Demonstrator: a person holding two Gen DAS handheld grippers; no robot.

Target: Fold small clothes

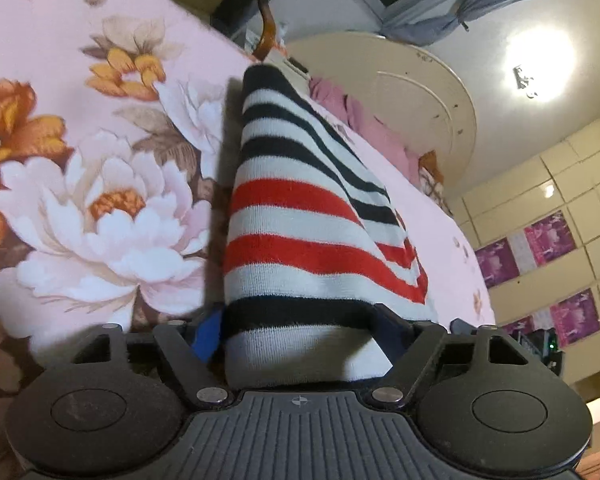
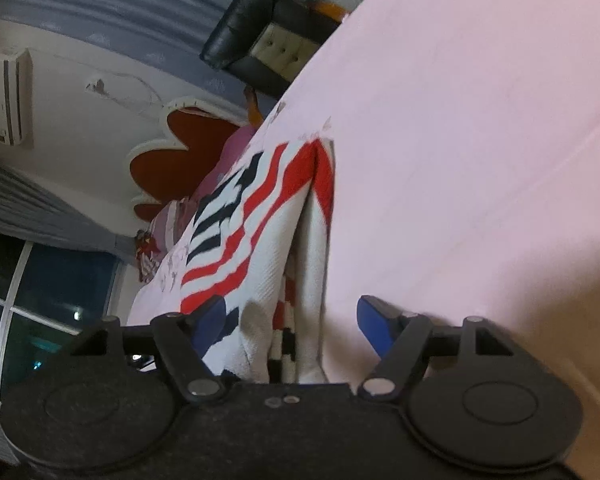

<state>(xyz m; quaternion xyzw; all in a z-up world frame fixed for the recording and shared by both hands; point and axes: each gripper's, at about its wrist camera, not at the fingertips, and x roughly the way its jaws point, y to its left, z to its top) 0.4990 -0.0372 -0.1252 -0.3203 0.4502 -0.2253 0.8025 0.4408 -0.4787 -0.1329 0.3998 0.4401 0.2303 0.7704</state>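
Striped knit garment (image 1: 300,216) runs lengthwise away from the left tool (image 1: 300,332), which clamps its near end, over the floral bedsheet (image 1: 80,184); right tool (image 2: 292,320) gapes, garment between.

Left wrist view: a striped red, white and black knit garment (image 1: 300,216) fills the space from 6 to 12 o'clock. Open floral pink bedsheet (image 1: 100,160) lies from 8 to 11 o'clock. A crumpled pink cloth (image 1: 364,120) sits at 1 o'clock. Right wrist view: bare sheet spreads from 12 to 4 o'clock.
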